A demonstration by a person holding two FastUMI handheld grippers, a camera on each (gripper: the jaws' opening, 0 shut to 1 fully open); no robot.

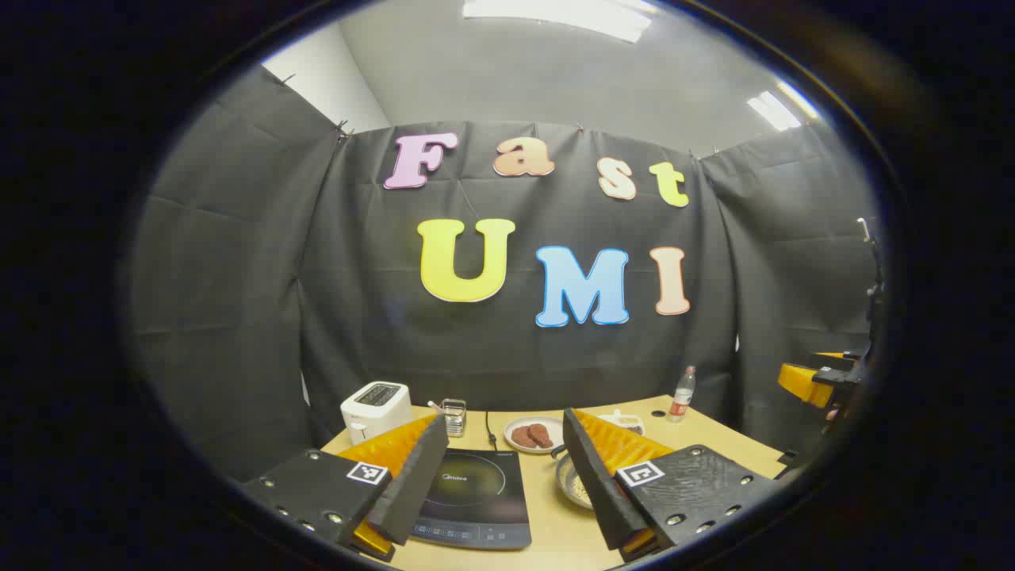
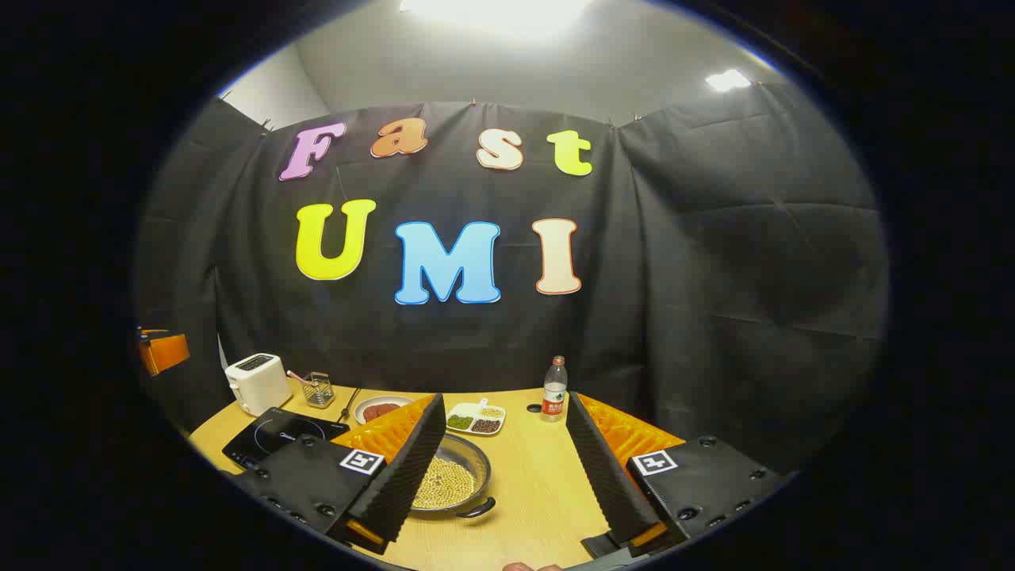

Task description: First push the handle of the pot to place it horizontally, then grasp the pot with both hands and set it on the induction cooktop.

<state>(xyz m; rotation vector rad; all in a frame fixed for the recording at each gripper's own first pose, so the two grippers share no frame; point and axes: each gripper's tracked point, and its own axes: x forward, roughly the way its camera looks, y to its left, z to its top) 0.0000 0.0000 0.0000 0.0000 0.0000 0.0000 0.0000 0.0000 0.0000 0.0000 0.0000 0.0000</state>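
Pot [image 2: 449,477] on counter [image 2: 539,484] right of cooktop [image 2: 273,438], handle [image 2: 478,508] pointing toward camera; both grippers [image 1: 498,484] [image 2: 507,476] spread wide, holding nothing; best nudged sideways with one fingertip, gently, avoiding spilled beans.

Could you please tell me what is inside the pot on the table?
The pot holds a layer of small pale round beans. The right gripper's left finger covers the pot's left side, so what lies there cannot be seen.
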